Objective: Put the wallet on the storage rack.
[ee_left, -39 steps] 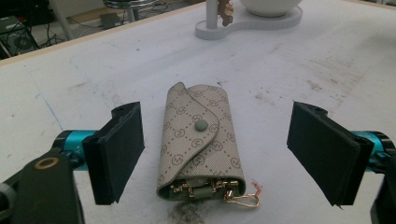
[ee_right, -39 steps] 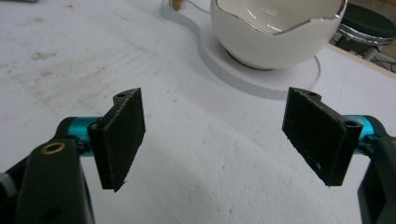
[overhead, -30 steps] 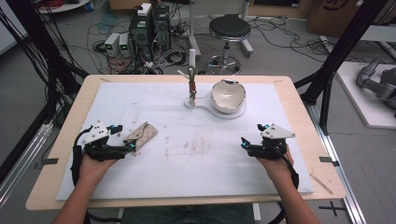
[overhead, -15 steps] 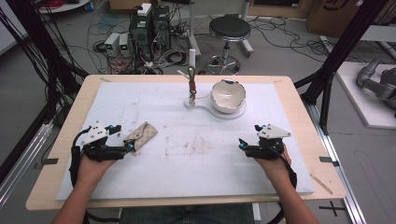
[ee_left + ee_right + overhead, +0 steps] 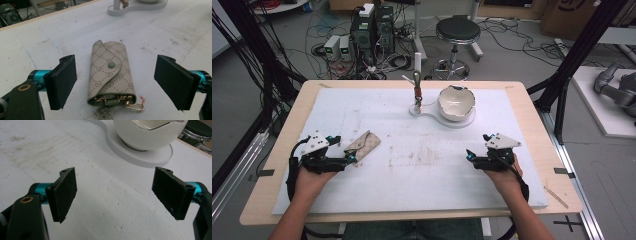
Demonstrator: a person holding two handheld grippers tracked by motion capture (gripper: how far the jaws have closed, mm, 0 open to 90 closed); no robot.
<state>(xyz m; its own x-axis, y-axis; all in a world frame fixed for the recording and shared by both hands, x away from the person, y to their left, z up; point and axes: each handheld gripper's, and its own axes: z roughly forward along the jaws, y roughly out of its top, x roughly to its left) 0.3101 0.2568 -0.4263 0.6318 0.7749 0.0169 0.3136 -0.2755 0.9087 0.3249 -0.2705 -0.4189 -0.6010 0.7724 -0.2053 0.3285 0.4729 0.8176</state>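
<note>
Beige monogram key pouch (image 5: 110,75) lies flat on the white foam board (image 5: 412,185), flap buttoned with a green snap, its open end with gold clips and a small clasp facing the left gripper. In the high view the pouch (image 5: 362,146) sits on the left part of the board, well apart from the bowl and nearer the person's edge than the stand is. The left gripper (image 5: 116,82) is spread wide, one black jaw on either side of the pouch's near end, neither pad touching it; bare board shows between each jaw and the fabric. Seen from above, the left gripper (image 5: 343,159) lies low at the pouch's lower left end, the person's left hand (image 5: 312,181) behind it, cable looping off toward the board's left edge. Far across from the pouch, on the right side of the board, the right gripper (image 5: 472,156) rests with its jaws pointing toward the pouch; in its own view the right gripper (image 5: 113,195) is spread wide over bare board, gripping nothing. Beyond the pouch, at the far middle of the board, a white bowl (image 5: 456,102) with a wavy gold rim sits on a white stand (image 5: 439,116) with a short post (image 5: 417,90) just beside the bowl on the pouch's side.
</note>
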